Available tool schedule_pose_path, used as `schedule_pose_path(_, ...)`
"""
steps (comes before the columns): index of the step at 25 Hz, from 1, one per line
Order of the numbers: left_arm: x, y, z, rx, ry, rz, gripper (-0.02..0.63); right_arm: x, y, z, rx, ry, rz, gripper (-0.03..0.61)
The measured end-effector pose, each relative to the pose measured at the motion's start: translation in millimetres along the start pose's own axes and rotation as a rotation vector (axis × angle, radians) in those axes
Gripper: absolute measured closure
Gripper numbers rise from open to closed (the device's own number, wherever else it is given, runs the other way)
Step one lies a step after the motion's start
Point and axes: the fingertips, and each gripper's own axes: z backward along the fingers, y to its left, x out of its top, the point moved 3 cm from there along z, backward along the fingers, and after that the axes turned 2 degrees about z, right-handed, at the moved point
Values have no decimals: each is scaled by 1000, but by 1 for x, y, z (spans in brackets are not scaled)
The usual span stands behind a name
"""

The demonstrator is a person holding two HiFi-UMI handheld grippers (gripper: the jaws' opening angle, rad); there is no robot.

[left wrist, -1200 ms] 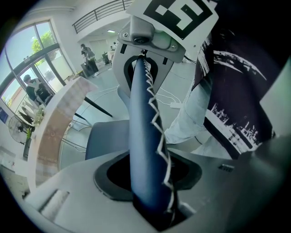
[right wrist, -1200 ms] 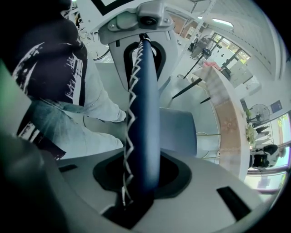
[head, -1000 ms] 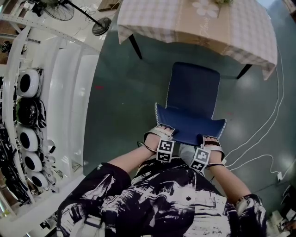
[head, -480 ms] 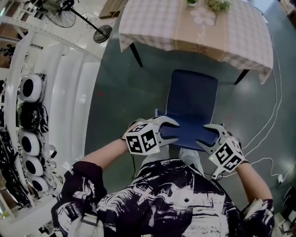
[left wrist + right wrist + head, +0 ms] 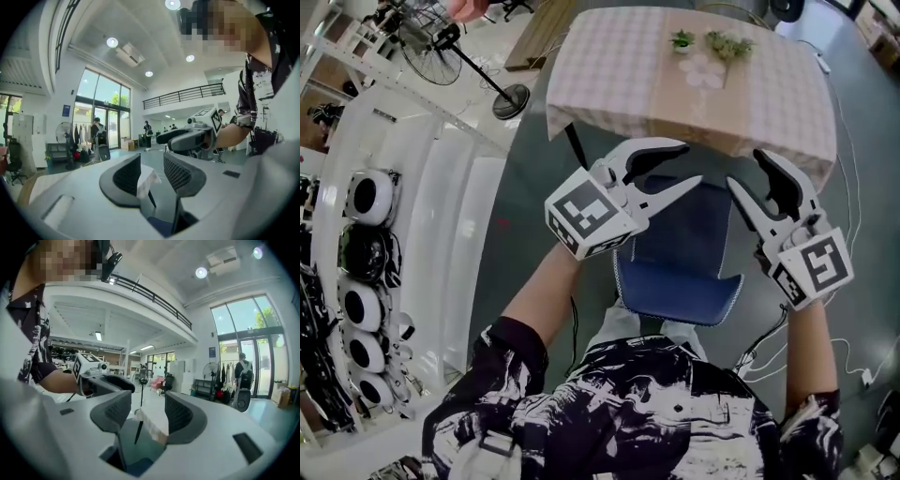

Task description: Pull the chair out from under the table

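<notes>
– where is the chair (image 5: pixel 675 272) sitting?
– the blue chair is standing on the grey floor (image 5: pixel 544 187) at the centre of the frame. its far end is reaching toward the near edge of the table (image 5: pixel 619 75), which is wearing a checked cloth and carrying two small potted plants (image 5: pixel 682 40) at the top.
– and the tongs?
– both are hovering in front of the chair's far end. the left tongs (image 5: pixel 689 164) are standing slightly apart, gripping nothing. the right tongs (image 5: pixel 743 169) are gaping a little wider, also holding nothing.
</notes>
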Motion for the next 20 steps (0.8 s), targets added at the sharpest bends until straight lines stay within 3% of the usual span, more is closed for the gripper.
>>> schedule_pose_path(7, 57, 23, -13, 30, -112, 1, 470, 46, -24, 3, -95, -154, 1, 367)
schedule_pose_path(15, 74, 29, -14, 62, -144, 16, 589, 57, -38, 8, -192, -174, 14, 478)
schedule_pose_path(20, 74, 27, -16, 58, -149, 40, 606, 57, -42, 13, -239, -147, 29, 562)
